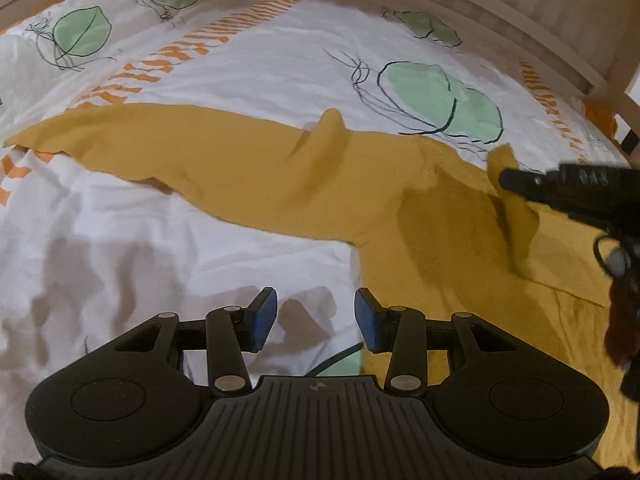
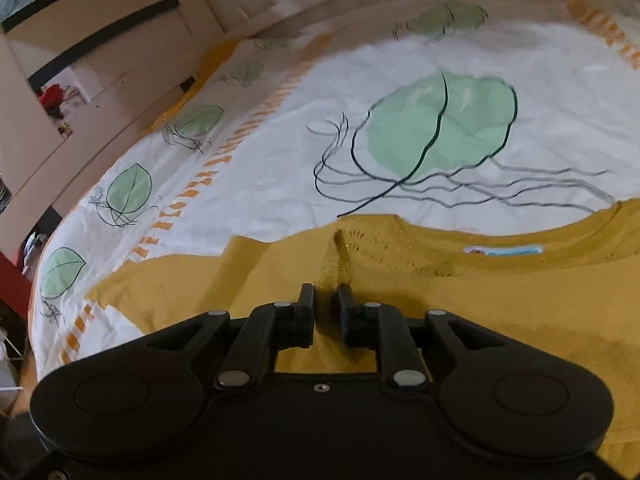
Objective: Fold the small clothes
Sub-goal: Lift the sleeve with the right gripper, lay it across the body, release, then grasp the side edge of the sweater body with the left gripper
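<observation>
A mustard-yellow long-sleeved shirt [image 1: 248, 168] lies on the bed, one sleeve [image 1: 100, 136] stretched to the left. In the right wrist view its neckline [image 2: 460, 240] with a small label [image 2: 504, 250] faces away from me. My right gripper [image 2: 326, 292] sits low on the shirt [image 2: 500, 320] by the neckline's left end. Its jaws stand a narrow gap apart, and a raised ridge of fabric [image 2: 342, 256] stands between the tips, not clearly pinched. The left wrist view shows this gripper [image 1: 506, 178] at the right, beside an upright fold. My left gripper [image 1: 315, 300] hovers open and empty over the sheet, just left of the shirt's body.
The bed cover [image 1: 260, 56] is white with green leaf prints and orange stripes, and is wrinkled. A pale wooden bed frame [image 1: 520, 12] curves along the far edge. Beyond the bed's left side stand light cupboards [image 2: 100, 40].
</observation>
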A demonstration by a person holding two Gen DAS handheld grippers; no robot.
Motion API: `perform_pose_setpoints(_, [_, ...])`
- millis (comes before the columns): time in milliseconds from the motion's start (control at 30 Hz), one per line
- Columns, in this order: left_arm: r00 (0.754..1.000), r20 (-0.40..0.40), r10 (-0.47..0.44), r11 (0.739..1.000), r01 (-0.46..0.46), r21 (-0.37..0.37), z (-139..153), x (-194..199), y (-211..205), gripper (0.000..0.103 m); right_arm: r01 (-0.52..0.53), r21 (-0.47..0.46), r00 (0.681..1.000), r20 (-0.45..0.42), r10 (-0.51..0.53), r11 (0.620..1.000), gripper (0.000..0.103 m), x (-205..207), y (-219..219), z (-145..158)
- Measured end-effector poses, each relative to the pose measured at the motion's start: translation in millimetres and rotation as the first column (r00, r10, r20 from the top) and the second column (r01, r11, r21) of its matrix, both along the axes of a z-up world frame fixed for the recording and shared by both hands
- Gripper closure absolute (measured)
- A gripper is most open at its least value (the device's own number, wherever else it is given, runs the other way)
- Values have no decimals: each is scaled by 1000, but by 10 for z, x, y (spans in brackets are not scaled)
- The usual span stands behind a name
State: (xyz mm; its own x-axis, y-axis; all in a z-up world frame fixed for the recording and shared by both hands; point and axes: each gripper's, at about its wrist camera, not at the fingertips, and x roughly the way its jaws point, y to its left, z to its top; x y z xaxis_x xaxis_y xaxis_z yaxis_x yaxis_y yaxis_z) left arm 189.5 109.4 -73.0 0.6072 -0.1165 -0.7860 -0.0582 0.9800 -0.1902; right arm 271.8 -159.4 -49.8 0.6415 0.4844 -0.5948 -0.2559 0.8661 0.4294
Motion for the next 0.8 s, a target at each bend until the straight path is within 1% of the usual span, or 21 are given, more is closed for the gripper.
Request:
perform_pose_setpoints(33, [1000, 3, -5, 1000, 5, -3, 19, 29, -20, 62, 4, -3, 1000, 12, -4, 1000, 69, -39, -27, 17])
perform_pose_setpoints(67, [1000, 6, -9, 1000, 9, -5, 19, 49, -29, 62, 11, -3, 1000, 28, -11, 1000, 54, -102, -88, 34])
perform_pose_setpoints(133, [1000, 12, -19, 1000, 19, -16, 47, 120, -92, 62, 46, -17, 997, 69, -45, 999, 45, -248, -282, 102])
perform_pose_setpoints(200, [999, 22, -42, 998, 43, -35, 87, 220, -183, 62, 83, -58, 991, 109, -76, 995, 45, -367, -413, 153])
perform_pose_setpoints(267, [997, 31, -66, 997, 67, -36, 107, 290, -296, 62, 115, -86, 988, 117, -104, 990, 45, -453, -518, 159])
perform_pose_setpoints(400, [991, 45, -129, 991, 130, -17, 94, 486, -569, 62, 189, -96, 977, 118, -177, 977, 45, -707, -790, 87])
perform_pose_setpoints(467, [987, 42, -154, 988, 155, -26, 46, 564, -661, 62, 207, -102, 974, 115, -195, 973, 45, -776, -859, 36])
perform_pose_setpoints(600, [984, 4, -177, 983, 177, -55, -82, 774, -804, 62, 229, -131, 972, 90, -218, 965, 45, -846, -920, -101])
perform_pose_setpoints(700, [982, -31, -188, 979, 185, -82, -172, 891, -896, 62, 243, -145, 970, 55, -238, 959, 45, -887, -988, -217])
perform_pose_setpoints(800, [979, -49, -199, 977, 194, -89, -235, 997, -972, 64, 250, -173, 968, 57, -244, 953, 45, -934, -1004, -292])
